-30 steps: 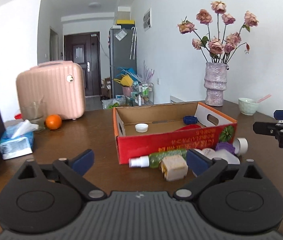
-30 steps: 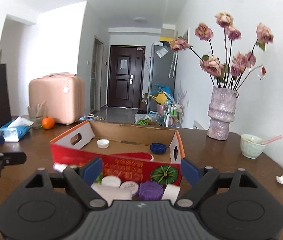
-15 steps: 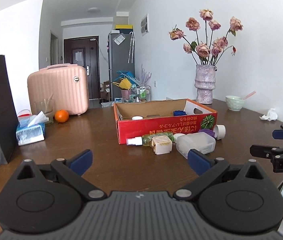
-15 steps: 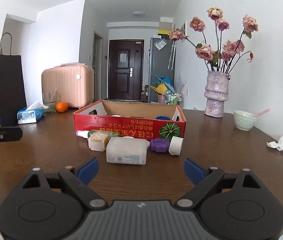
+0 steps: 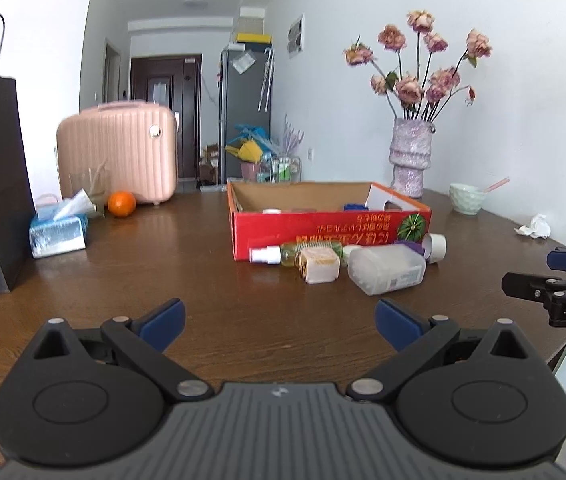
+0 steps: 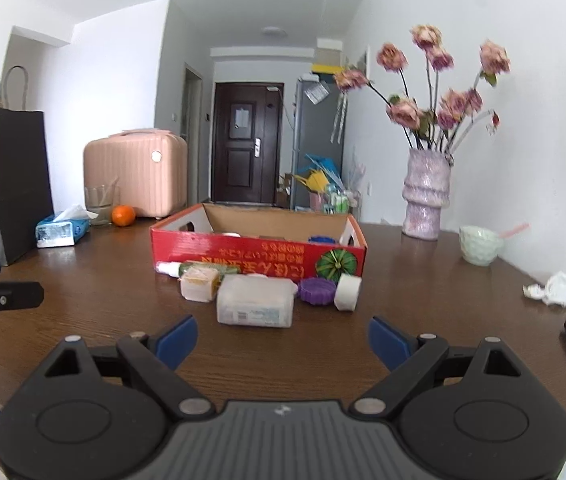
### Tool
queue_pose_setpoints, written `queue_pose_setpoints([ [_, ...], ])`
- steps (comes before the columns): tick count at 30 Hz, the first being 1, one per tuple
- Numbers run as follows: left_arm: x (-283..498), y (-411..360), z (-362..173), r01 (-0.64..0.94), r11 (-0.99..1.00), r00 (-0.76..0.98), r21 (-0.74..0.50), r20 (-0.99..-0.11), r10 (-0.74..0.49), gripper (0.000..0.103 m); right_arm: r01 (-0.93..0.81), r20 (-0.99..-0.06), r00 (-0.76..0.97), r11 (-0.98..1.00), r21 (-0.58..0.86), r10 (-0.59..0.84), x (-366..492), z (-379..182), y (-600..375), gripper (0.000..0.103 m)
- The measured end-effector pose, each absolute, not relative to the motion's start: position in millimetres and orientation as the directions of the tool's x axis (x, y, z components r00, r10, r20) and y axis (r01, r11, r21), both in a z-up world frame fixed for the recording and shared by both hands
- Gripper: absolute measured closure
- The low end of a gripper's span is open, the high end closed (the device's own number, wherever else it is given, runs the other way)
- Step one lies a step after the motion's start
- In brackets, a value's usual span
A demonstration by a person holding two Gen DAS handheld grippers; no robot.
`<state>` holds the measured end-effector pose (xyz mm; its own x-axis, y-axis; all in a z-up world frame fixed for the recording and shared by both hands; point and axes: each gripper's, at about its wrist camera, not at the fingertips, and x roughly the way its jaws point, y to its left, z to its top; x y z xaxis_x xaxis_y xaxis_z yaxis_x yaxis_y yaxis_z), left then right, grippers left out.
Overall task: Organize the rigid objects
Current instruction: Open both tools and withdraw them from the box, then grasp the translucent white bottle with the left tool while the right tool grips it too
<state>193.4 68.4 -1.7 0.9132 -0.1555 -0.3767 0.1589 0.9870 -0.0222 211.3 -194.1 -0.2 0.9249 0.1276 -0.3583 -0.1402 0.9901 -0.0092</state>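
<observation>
Both the left gripper (image 5: 279, 320) and right gripper (image 6: 283, 338) stood apart and empty, the plastic tub (image 6: 255, 300) ahead of the right fingers looking light, stiff, best pinched across its short sides.

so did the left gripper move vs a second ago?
Yes. The left gripper has backed away from the red cardboard box: the box and the clutter before it now sit farther off and smaller, with more bare table between.

Both tongs hover low over the near edge of the worktop (image 5: 203, 280), tilted slightly downward. The left tongs (image 5: 279, 322) stand wide apart with nothing between them. The right tongs (image 6: 282, 338), level beside them, likewise gape empty.
</observation>
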Motion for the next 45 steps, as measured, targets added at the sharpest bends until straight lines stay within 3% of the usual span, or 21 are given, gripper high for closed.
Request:
queue_pose_setpoints([
  [10,243.1,48.3,-19.9,0.221,0.974,0.855,-0.04,-0.473,-0.213,0.0,-0.104,-0.418,0.9,0.993,0.058,0.119,244.4,-24.8,-212.1,0.014],
  [18,304.0,20.9,-20.1,0.277,0.957,0.813,-0.087,-0.509,-0.282,0.0,-0.085,-0.46,0.877,0.988,0.132,0.137,294.6,-33.9,-226.0,0.027],
  [24,355.4,4.4,-19.8,0.292,0.935,0.77,-0.2,-0.531,-0.354,0.001,-0.101,-0.464,0.846,0.935,0.341,0.261,351.2,-40.2,-237.5,0.047],
  [26,369.8,2.2,-22.2,0.278,0.929,0.755,-0.242,-0.543,-0.368,0.009,-0.108,-0.452,0.839,0.907,0.407,0.302,366.7,-42.3,-240.7,0.051],
  [28,381.6,-0.4,-25.6,0.275,0.918,0.731,-0.287,-0.558,-0.393,0.026,-0.117,-0.449,0.829,0.887,0.446,0.334,380.2,-45.5,-240.9,0.053],
  [32,405.9,2.1,-40.7,0.264,0.86,0.639,-0.437,-0.589,-0.495,0.037,-0.12,-0.449,0.811,0.857,0.501,0.376,400.3,-53.1,-238.8,0.061],
  [36,417.7,10.3,-51.1,0.23,0.801,0.607,-0.552,-0.562,-0.562,0.046,-0.114,-0.434,0.791,0.801,0.587,0.431,411.5,-62.0,-243.5,0.068],
  [39,422.9,15.7,-56.5,0.207,0.757,0.577,-0.62,-0.547,-0.606,0.055,-0.106,-0.431,0.779,0.772,0.626,0.456,417.9,-67.3,-245.6,0.067],
  [43,419.9,20.9,-57.2,0.151,0.733,0.562,-0.663,-0.553,-0.615,0.06,-0.098,-0.433,0.762,0.746,0.658,0.482,416.4,-70.6,-246.2,0.065],
  [45,409.1,22.4,-51.6,0.148,0.745,0.571,-0.651,-0.558,-0.602,0.067,-0.106,-0.439,0.76,0.758,0.644,0.48,408.5,-67.0,-244.4,0.073],
])
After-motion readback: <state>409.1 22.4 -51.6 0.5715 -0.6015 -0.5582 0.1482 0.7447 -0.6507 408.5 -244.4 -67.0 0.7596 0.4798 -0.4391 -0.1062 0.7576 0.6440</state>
